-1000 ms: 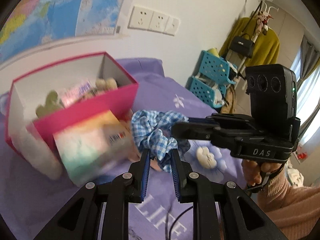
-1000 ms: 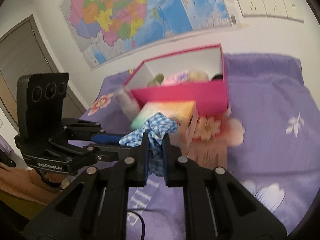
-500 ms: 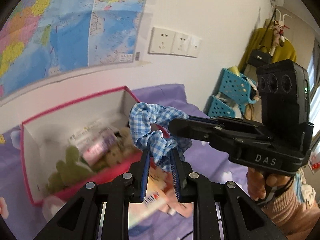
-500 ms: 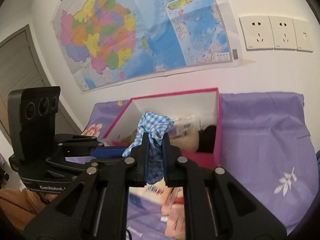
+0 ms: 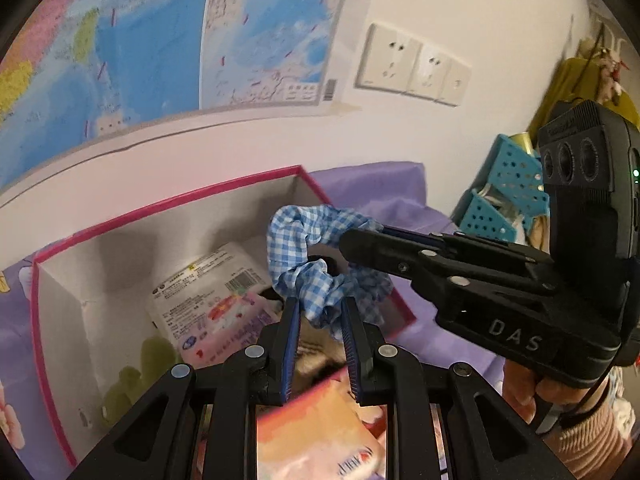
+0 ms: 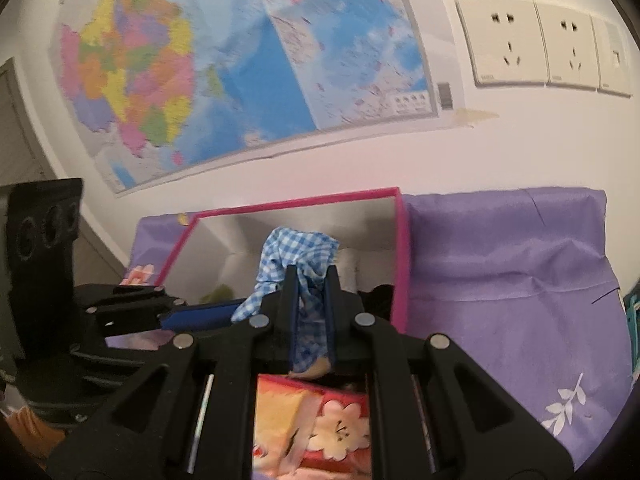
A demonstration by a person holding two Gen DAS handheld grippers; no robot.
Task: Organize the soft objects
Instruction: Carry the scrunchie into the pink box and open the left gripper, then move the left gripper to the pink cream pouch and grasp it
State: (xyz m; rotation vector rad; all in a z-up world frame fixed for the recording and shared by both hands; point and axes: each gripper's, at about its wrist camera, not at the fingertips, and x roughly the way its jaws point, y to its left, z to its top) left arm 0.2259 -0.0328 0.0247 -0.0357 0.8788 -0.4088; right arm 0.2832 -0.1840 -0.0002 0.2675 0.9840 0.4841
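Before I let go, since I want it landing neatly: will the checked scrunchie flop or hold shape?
Likely floppy: the scrunchie sags in loose folds between both grippers. Probably very light, so it should drop softly into the pink box and crumple.

Scrunchie (image 5: pixel 320 264) carried up — now over box (image 5: pixel 180 204).

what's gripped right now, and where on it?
Blue gingham scrunchie, by both grippers: left gripper on its lower edge, right gripper on another part of the loop.

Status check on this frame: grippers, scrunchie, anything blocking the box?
Left gripper and right gripper both shut on blue gingham scrunchie. Scrunchie held over open pink box. Box already holds a wipes pack; nothing blocks the drop.
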